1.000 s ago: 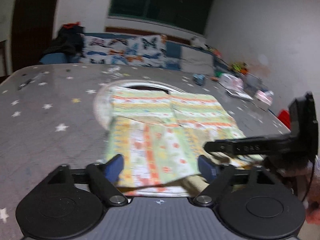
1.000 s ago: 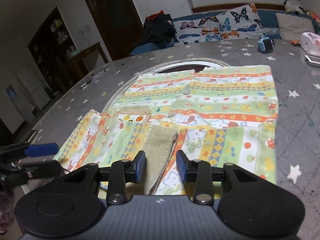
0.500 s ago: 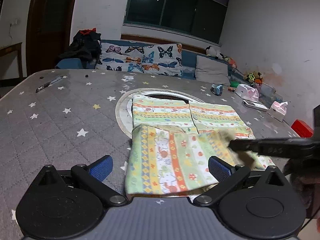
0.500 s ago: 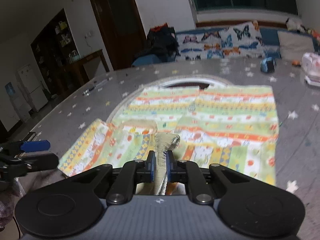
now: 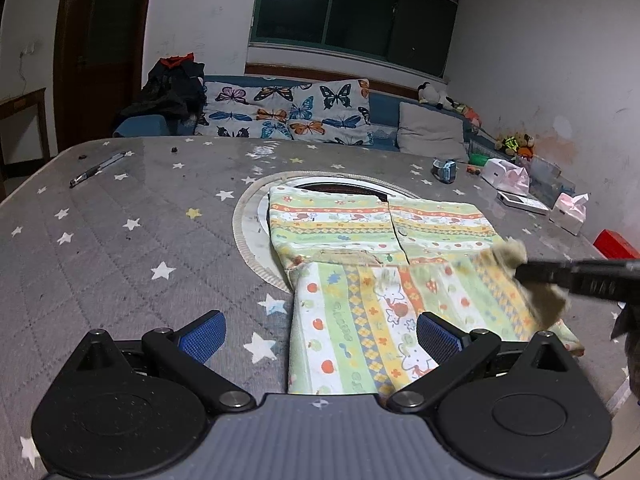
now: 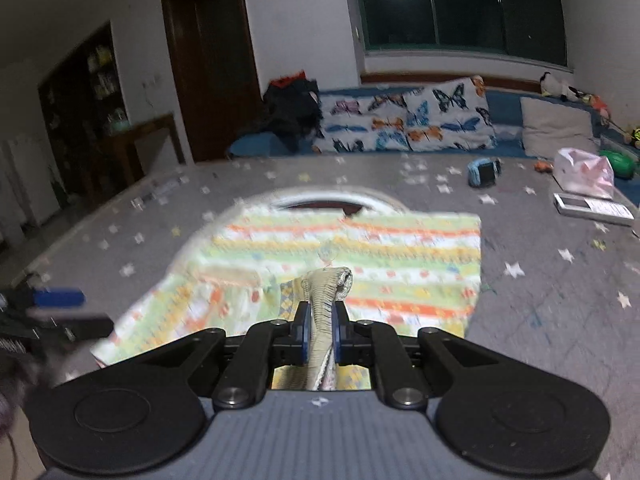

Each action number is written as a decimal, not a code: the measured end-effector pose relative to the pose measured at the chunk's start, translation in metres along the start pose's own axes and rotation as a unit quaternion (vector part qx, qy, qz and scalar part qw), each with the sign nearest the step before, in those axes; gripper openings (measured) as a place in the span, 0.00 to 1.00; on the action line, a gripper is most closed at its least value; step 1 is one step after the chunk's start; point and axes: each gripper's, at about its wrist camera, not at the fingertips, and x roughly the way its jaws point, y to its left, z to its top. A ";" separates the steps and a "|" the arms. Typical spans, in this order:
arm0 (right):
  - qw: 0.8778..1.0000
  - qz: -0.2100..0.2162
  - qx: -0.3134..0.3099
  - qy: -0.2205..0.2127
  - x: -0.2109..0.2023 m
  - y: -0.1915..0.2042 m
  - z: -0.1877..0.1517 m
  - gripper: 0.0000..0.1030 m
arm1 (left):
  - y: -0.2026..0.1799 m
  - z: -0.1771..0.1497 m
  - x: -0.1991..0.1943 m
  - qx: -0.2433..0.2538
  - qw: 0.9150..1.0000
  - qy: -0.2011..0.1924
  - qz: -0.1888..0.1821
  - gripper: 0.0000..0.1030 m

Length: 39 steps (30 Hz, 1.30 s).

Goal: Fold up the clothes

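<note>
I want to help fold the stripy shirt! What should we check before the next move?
1. Right gripper shut on the beige ribbed cuff of the striped green, orange and yellow patterned shirt: ok.
2. Left gripper open, nothing pinched: ok.
3. Near edge of the shirt lies between the left gripper's blue pads: ok.
4. Shirt body lies flat on the grey star-patterned table cover: ok.
5. Black pen and blue watch lie clear of the shirt: ok.
6. Grip holds both cuff layers: cannot tell.
</note>
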 end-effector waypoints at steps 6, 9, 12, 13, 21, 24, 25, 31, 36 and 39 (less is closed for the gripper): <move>1.000 -0.021 -0.008 0.017 0.008 -0.003 -0.009 0.17 | -0.005 0.013 0.009 0.023 1.000 0.001 0.004 1.00; 1.000 -0.016 -0.008 0.006 0.007 -0.004 -0.003 0.17 | -0.010 0.023 0.020 0.036 0.999 -0.001 0.008 1.00; 1.000 0.004 -0.013 0.000 0.014 -0.004 0.003 0.17 | -0.013 0.035 0.040 0.042 0.999 0.004 0.021 1.00; 1.000 0.009 -0.017 0.001 0.019 -0.003 0.004 0.17 | -0.013 0.038 0.047 0.041 0.999 0.009 0.028 1.00; 0.999 0.030 -0.037 0.027 0.052 0.002 -0.001 0.18 | -0.009 0.044 0.099 0.050 0.994 0.057 0.079 1.00; 0.998 0.033 -0.039 0.031 0.051 -0.001 -0.005 0.19 | -0.003 0.035 0.105 0.059 0.992 0.067 0.093 1.00; 0.998 0.033 -0.040 0.032 0.050 -0.001 -0.006 0.19 | -0.001 0.034 0.105 0.059 0.991 0.069 0.095 1.00; 0.996 0.036 -0.066 0.041 0.032 0.002 -0.017 0.33 | 0.007 0.023 0.089 0.060 0.991 0.063 0.099 1.00; 0.996 0.034 -0.076 0.043 0.017 0.004 -0.026 0.33 | 0.004 0.016 0.068 0.070 0.990 0.053 0.108 1.00; 0.996 0.042 -0.074 0.035 0.007 0.007 -0.027 0.33 | -0.003 0.011 0.053 0.078 0.991 0.043 0.100 1.00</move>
